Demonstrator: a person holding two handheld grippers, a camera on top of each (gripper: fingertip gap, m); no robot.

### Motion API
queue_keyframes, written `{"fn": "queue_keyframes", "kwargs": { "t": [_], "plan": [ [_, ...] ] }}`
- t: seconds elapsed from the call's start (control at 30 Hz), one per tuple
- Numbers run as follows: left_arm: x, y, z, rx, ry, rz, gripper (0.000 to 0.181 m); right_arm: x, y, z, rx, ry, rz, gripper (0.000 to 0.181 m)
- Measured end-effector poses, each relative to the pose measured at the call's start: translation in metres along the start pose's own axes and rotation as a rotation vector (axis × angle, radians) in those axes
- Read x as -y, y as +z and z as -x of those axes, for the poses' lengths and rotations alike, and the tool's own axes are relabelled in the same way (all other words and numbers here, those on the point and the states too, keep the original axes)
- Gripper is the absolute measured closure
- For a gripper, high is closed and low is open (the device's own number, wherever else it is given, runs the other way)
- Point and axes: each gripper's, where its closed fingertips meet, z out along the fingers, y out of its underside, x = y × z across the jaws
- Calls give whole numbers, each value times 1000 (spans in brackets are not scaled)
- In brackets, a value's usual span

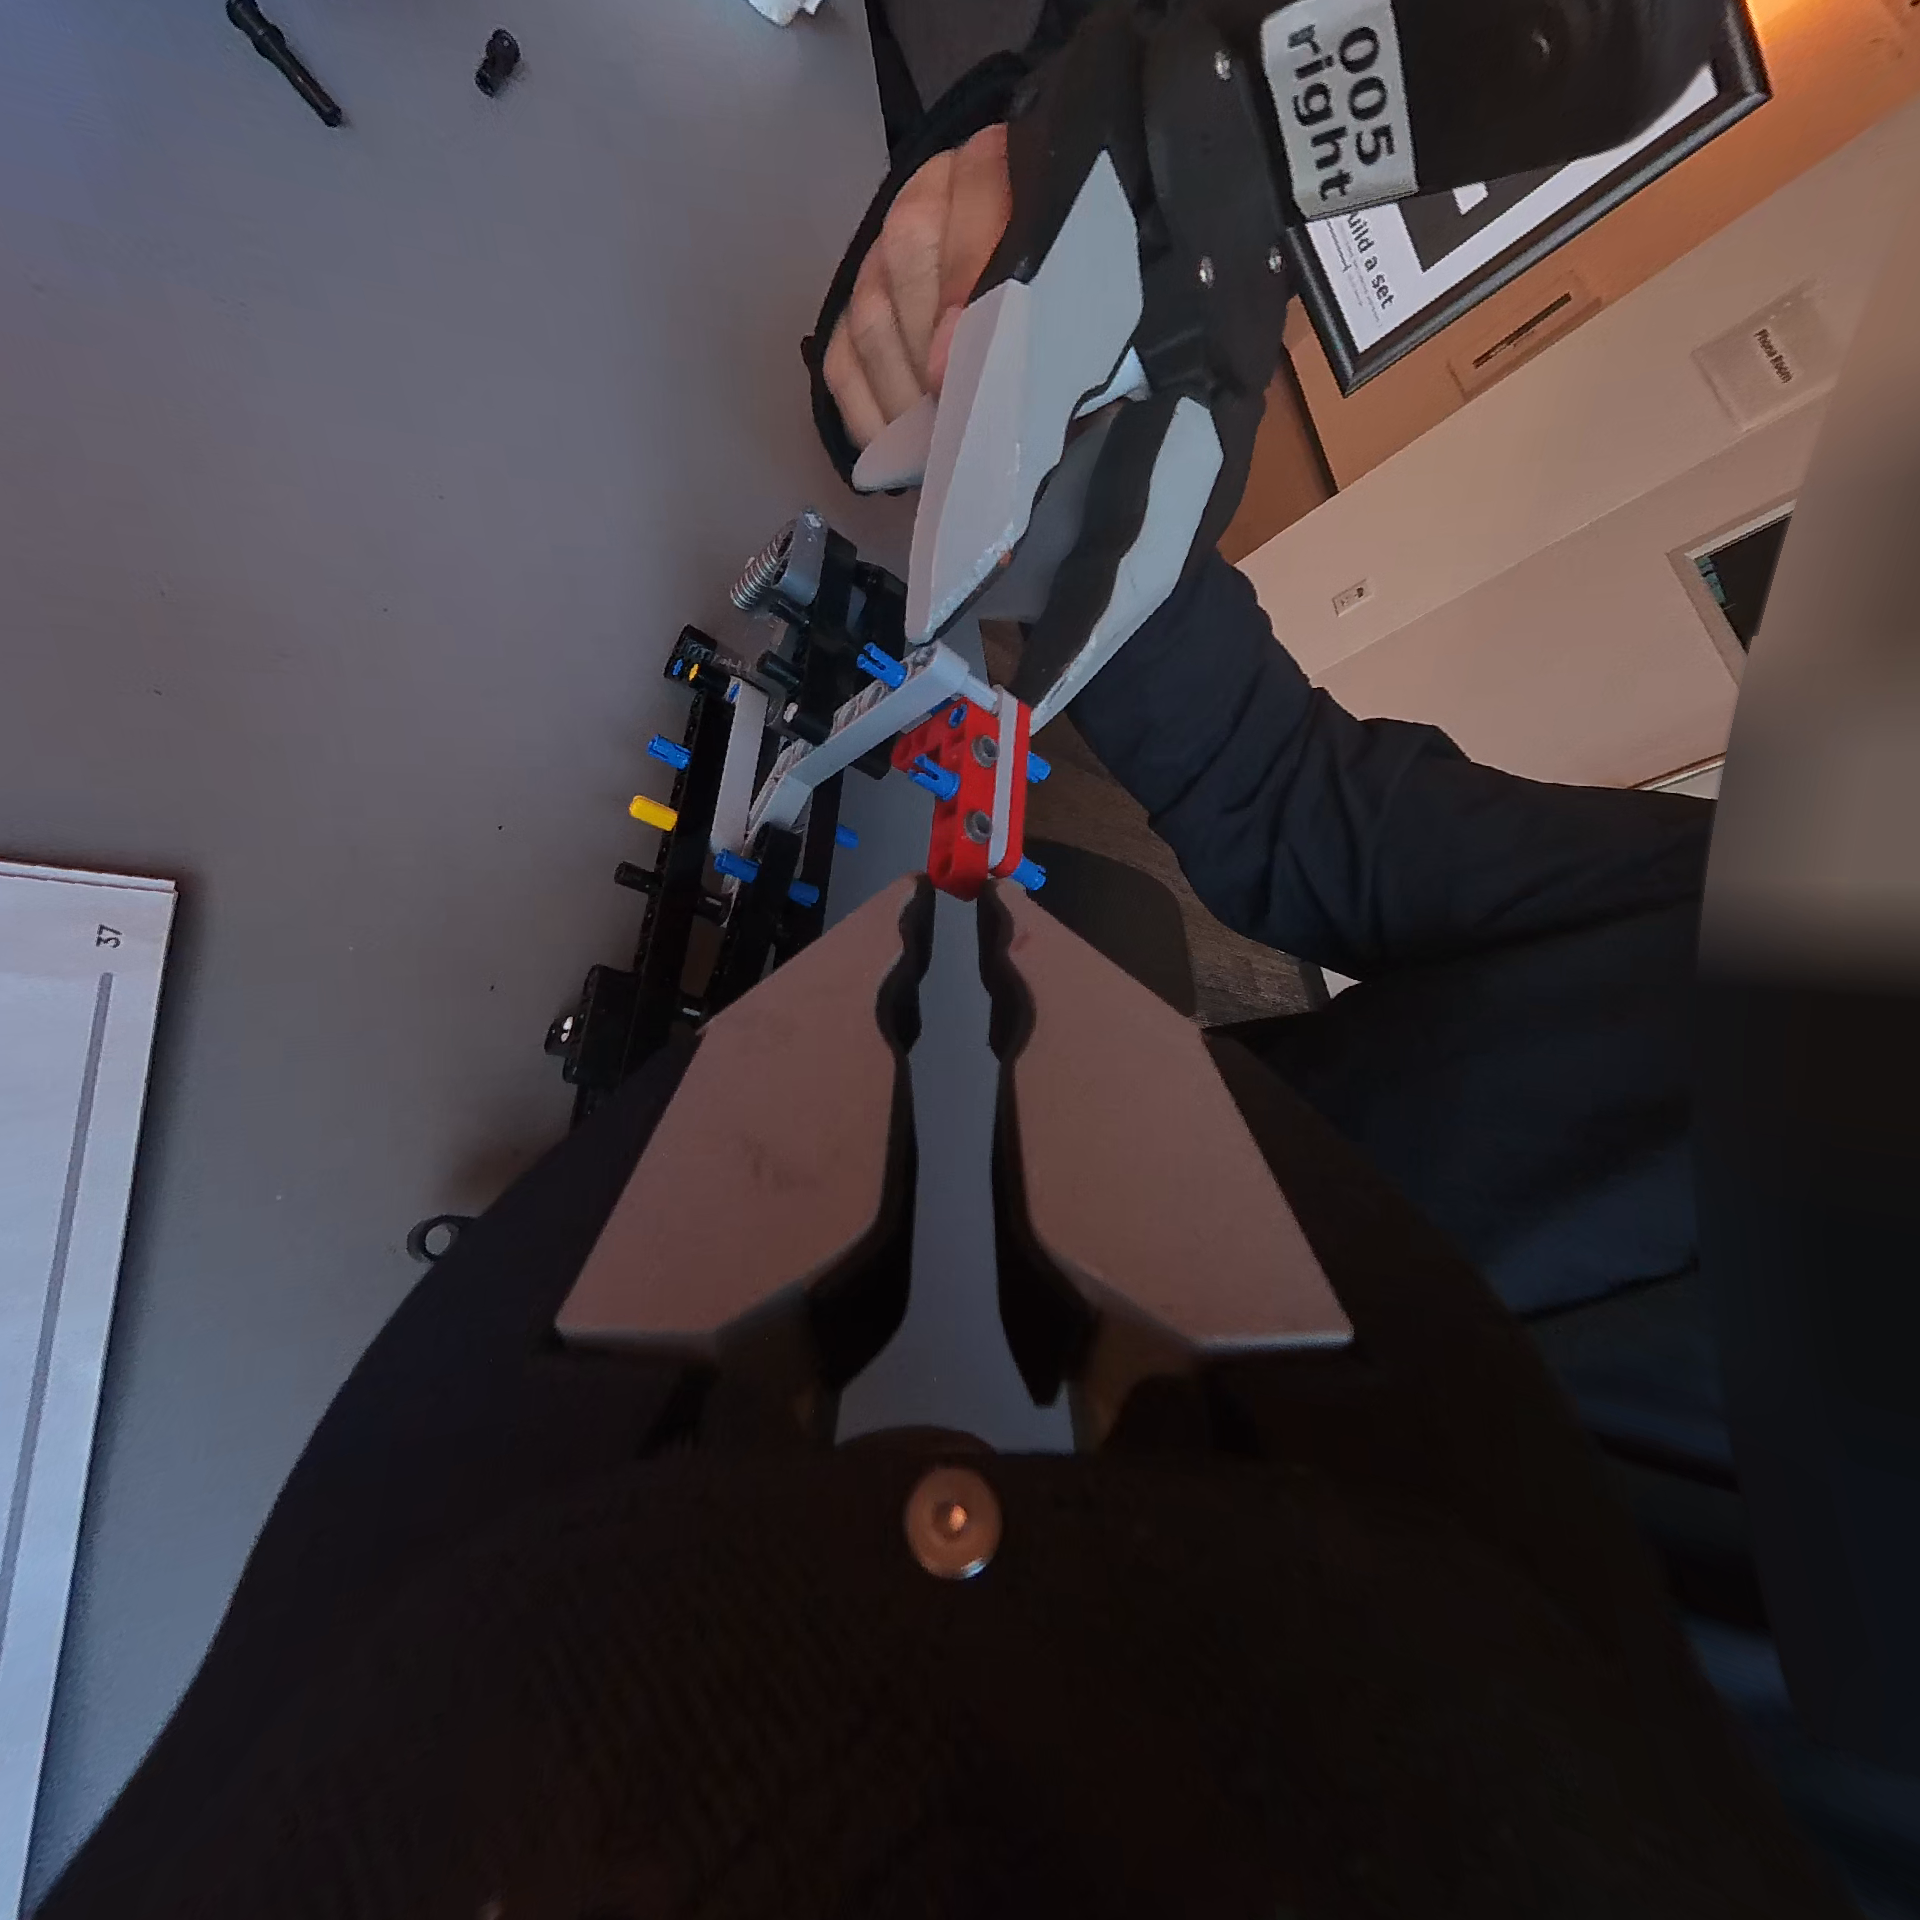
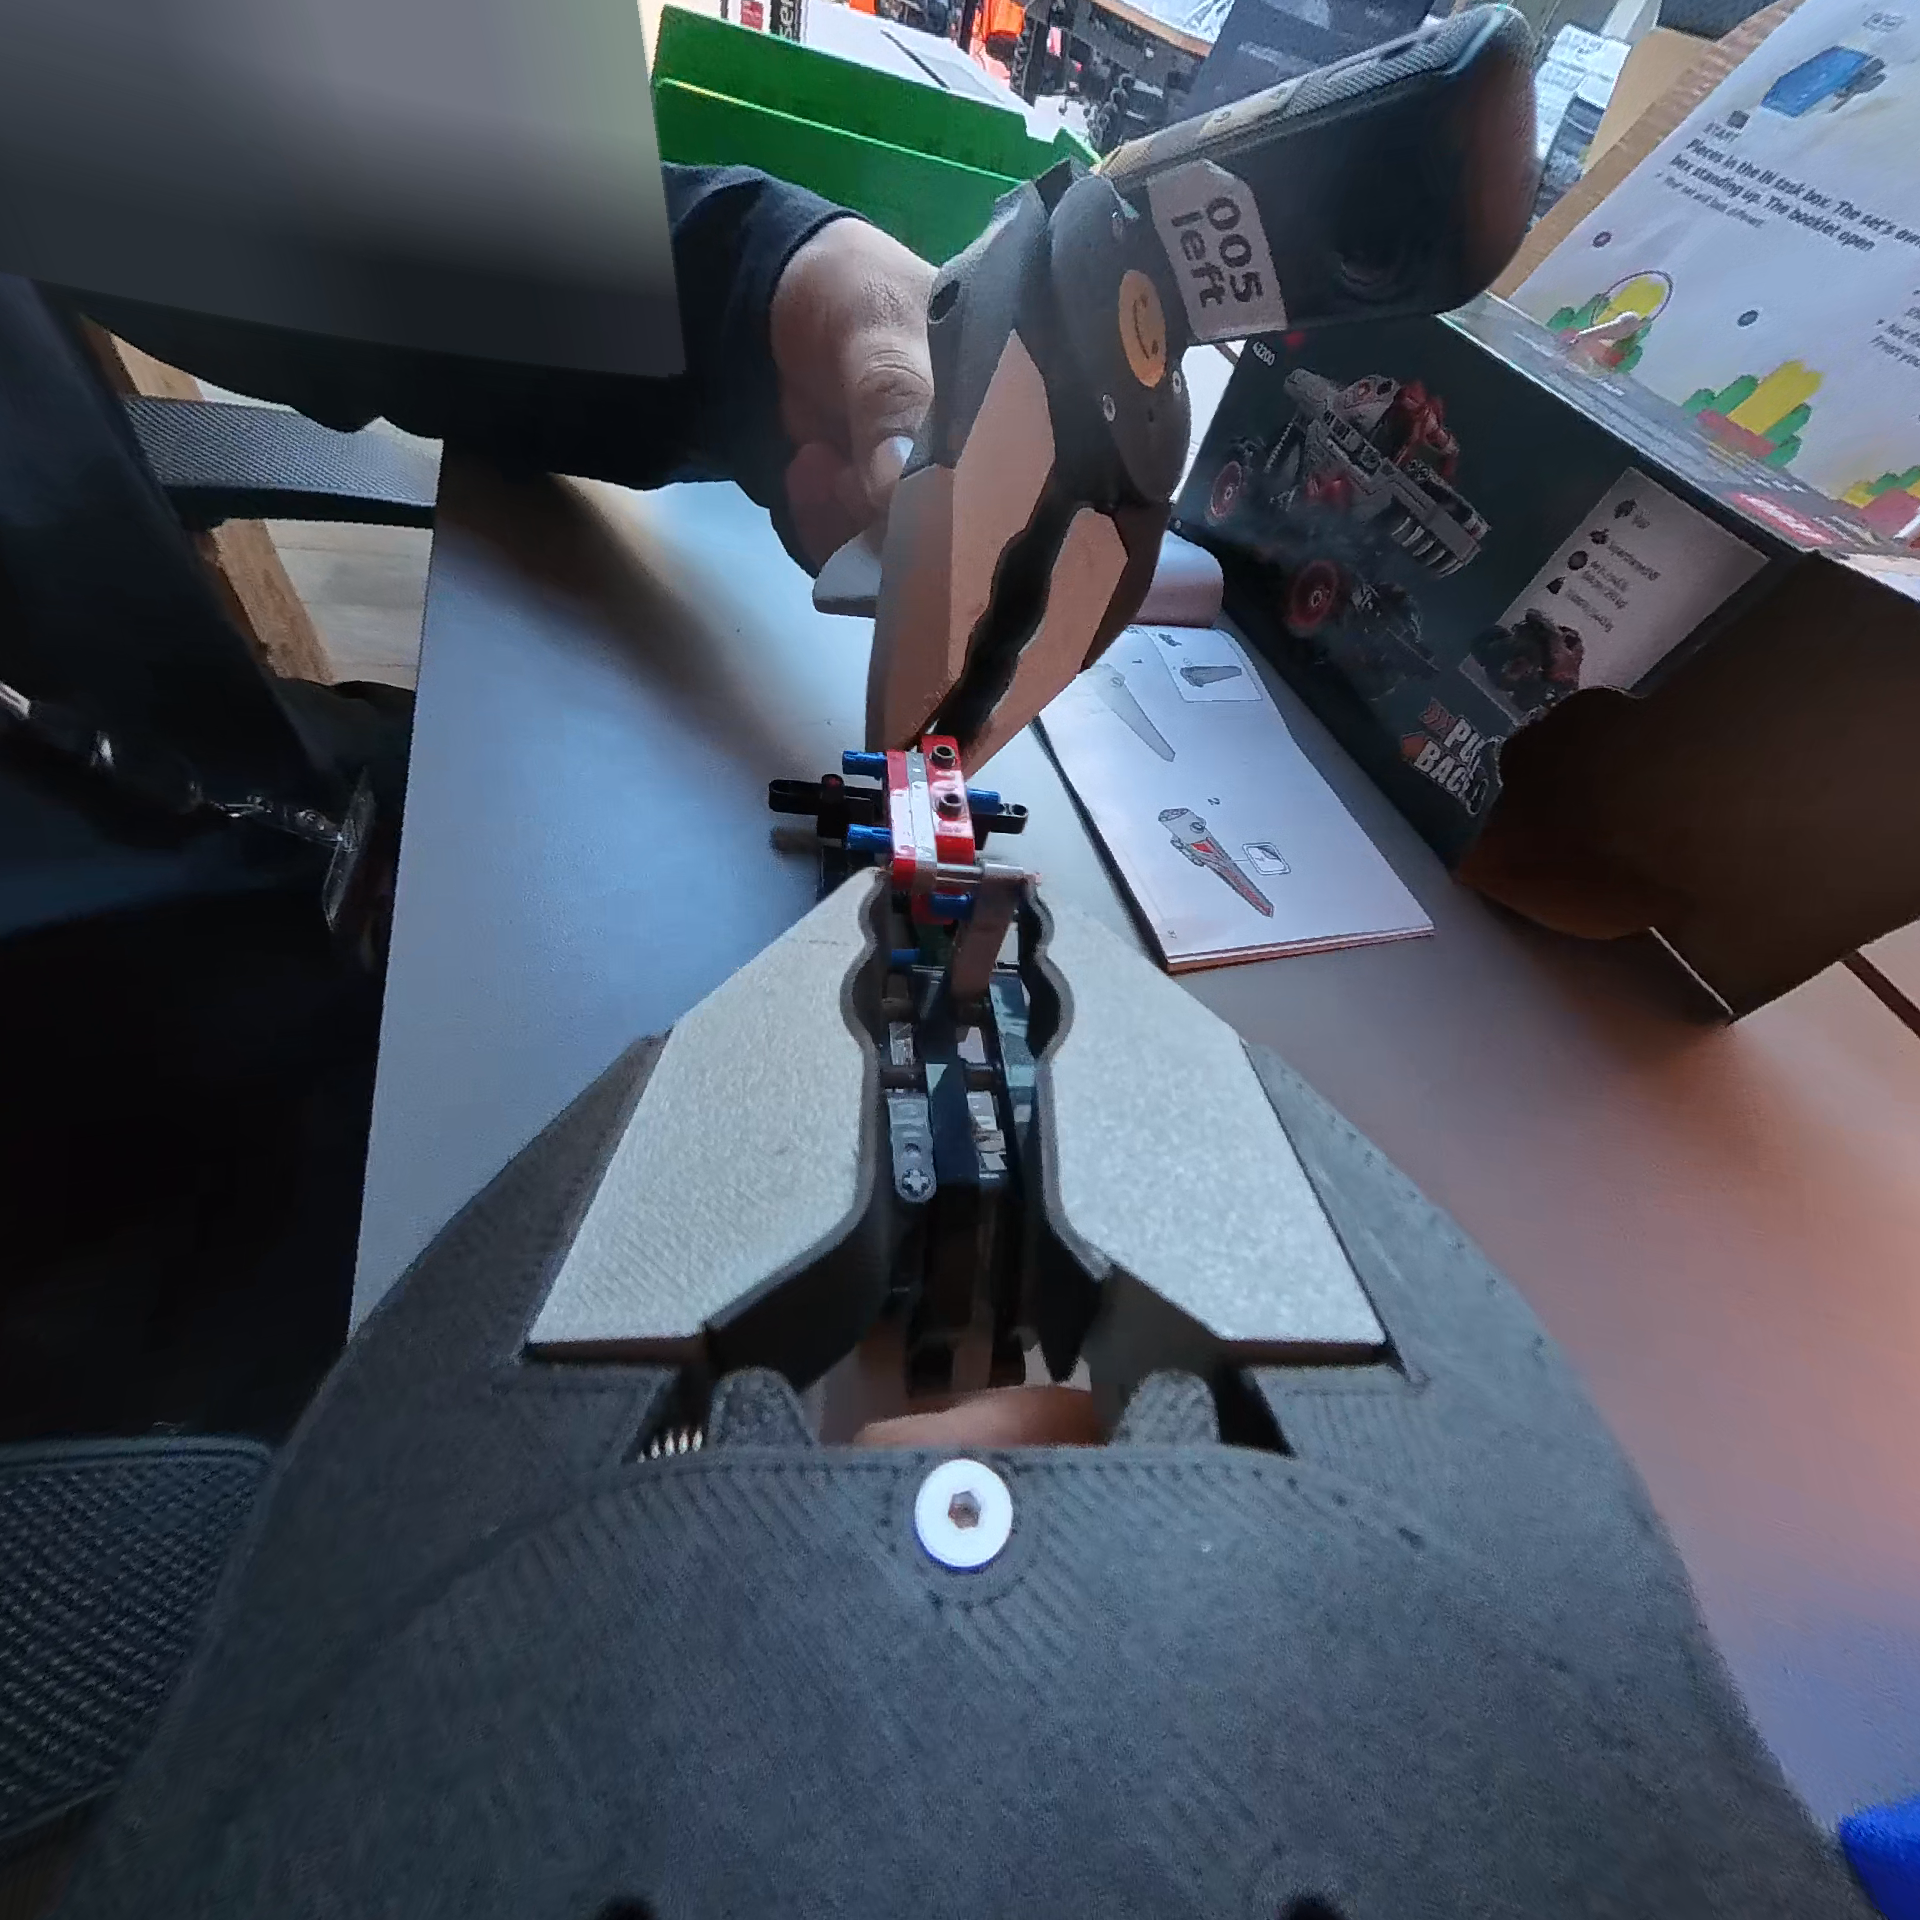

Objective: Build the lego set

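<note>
A partly built model (image 1: 748, 790), a black frame with blue pins, a yellow pin and a spring, is held above the grey table (image 1: 364, 468). A red beam piece (image 1: 977, 800) with blue pins sits at its end. My left gripper (image 1: 956, 891) is nearly closed, its tips pinching the red piece's end; it also shows in the right wrist view (image 2: 940, 743). My right gripper (image 2: 951, 894) is shut on the model (image 2: 945, 1091), which runs back between its fingers. In the left wrist view the right gripper (image 1: 982, 665) clamps the grey beam beside the red piece (image 2: 930, 821).
An open instruction booklet (image 2: 1216, 821) lies on the table, also at the left edge of the left wrist view (image 1: 62, 1143). The set's box (image 2: 1455, 582) stands at the right. Loose black parts (image 1: 286, 62) lie far off. A green bin (image 2: 831, 156) is behind.
</note>
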Motion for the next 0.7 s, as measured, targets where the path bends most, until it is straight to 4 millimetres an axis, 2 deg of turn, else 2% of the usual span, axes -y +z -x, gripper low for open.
{"fn": "queue_keyframes", "kwargs": {
  "t": [0.7],
  "plan": [
    [3, -2, 4, 22, 0, -14, 176, -1, 0, -3, -52, -36, 6, 164]
  ]
}}
